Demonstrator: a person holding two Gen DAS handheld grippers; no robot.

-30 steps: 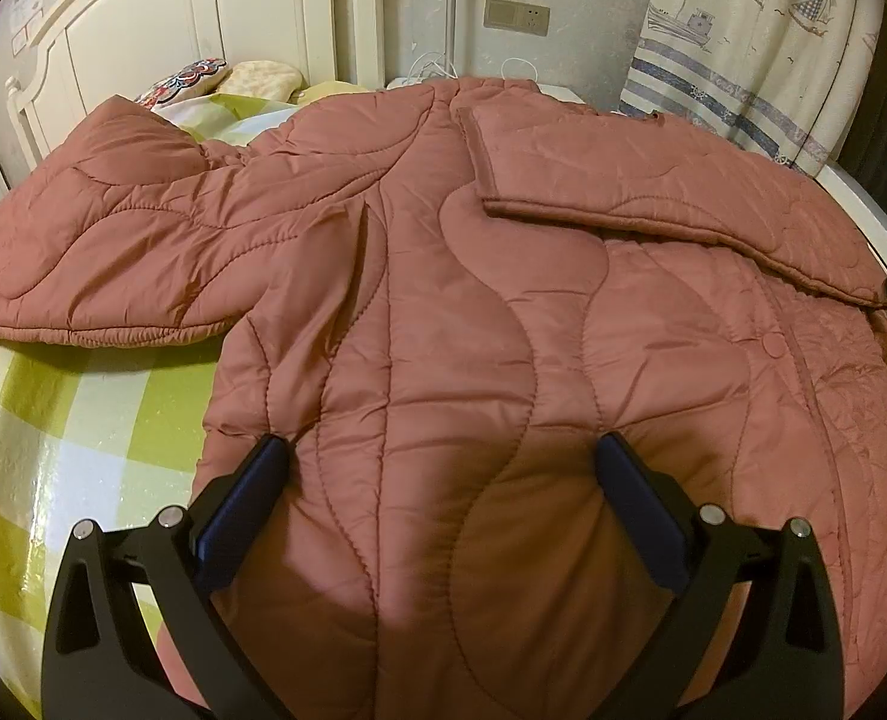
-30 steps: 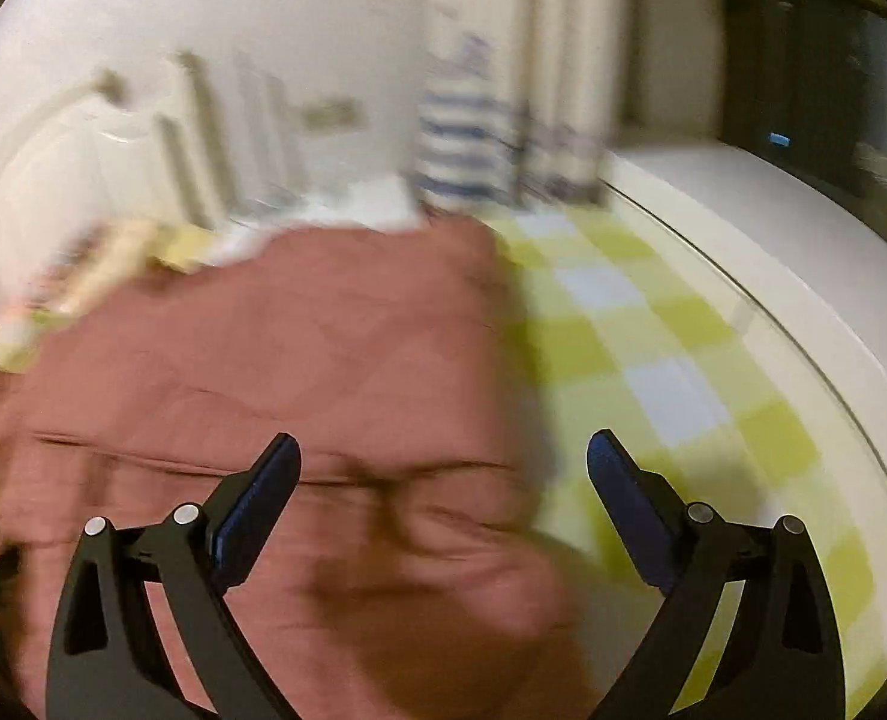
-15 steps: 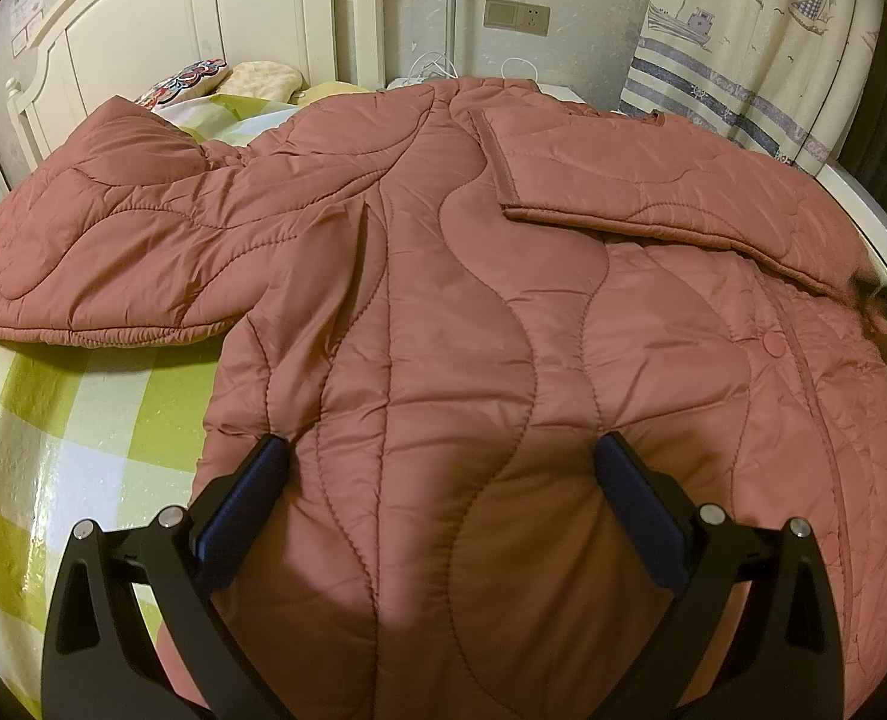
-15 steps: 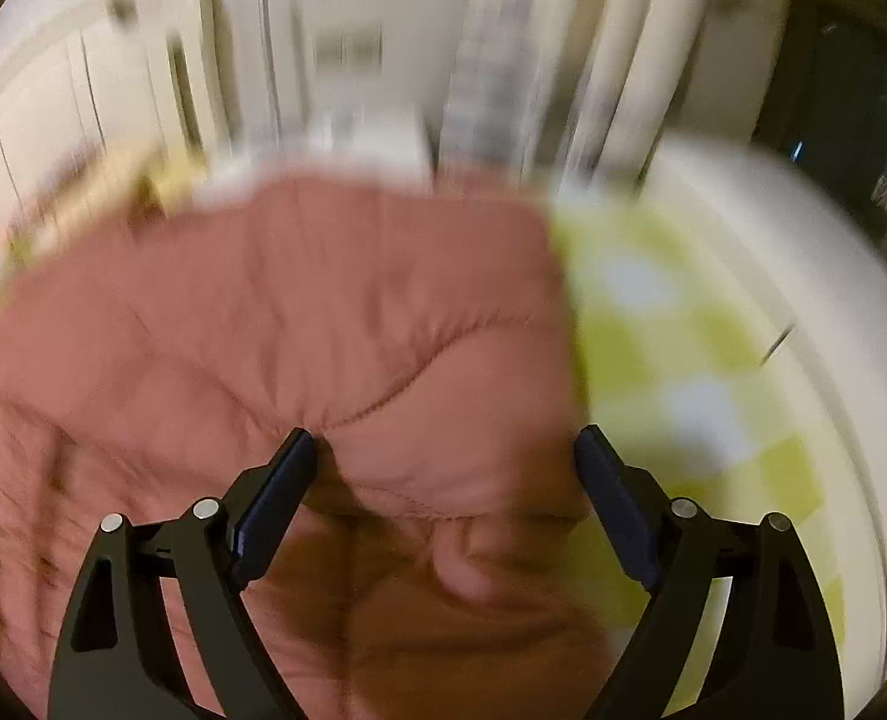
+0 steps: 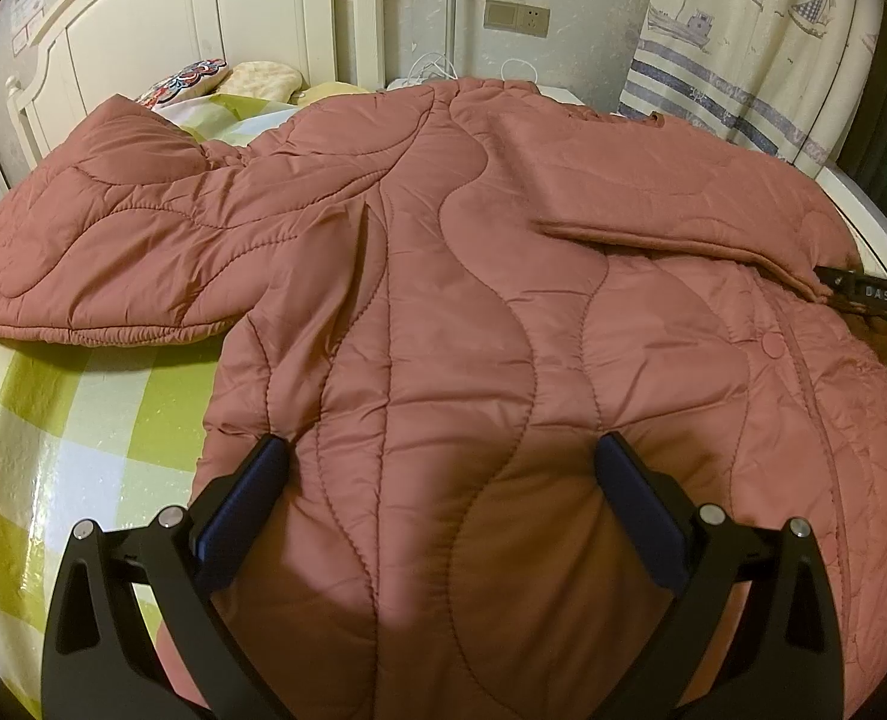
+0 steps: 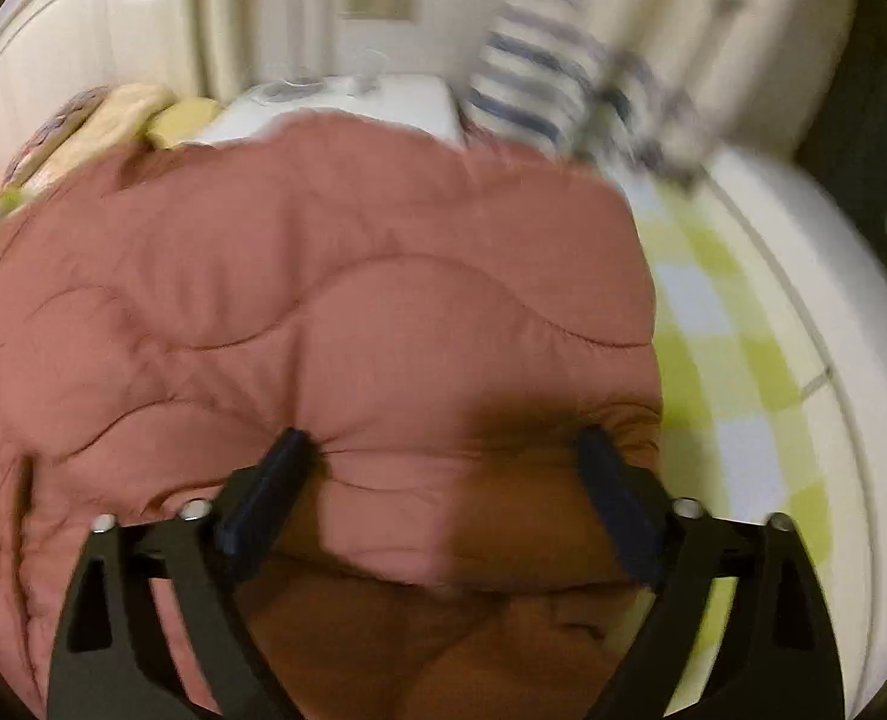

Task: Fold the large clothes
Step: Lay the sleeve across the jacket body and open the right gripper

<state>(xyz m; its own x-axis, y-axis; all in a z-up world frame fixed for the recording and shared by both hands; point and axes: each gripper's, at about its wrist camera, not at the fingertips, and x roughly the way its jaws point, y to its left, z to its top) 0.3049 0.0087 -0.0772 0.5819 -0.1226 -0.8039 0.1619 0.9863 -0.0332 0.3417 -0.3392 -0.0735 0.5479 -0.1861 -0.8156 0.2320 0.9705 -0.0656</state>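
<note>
Now | jacket (image 5: 443, 312) collar toward headboard (image 5: 143, 18), hem near; left gripper (image 5: 443, 480) apart; right gripper (image 6: 443, 468) apart

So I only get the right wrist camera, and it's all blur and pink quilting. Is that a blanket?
Observer: No, it's a quilted pink jacket. The left wrist view shows one sleeve spread sideways onto the checked sheet.
Operator: And the second one?
Observer: The other sleeve is folded across the jacket's body.
Operator: Where's the other gripper?
Observer: The left gripper is over the jacket's lower part, open, gripping nothing.
</note>
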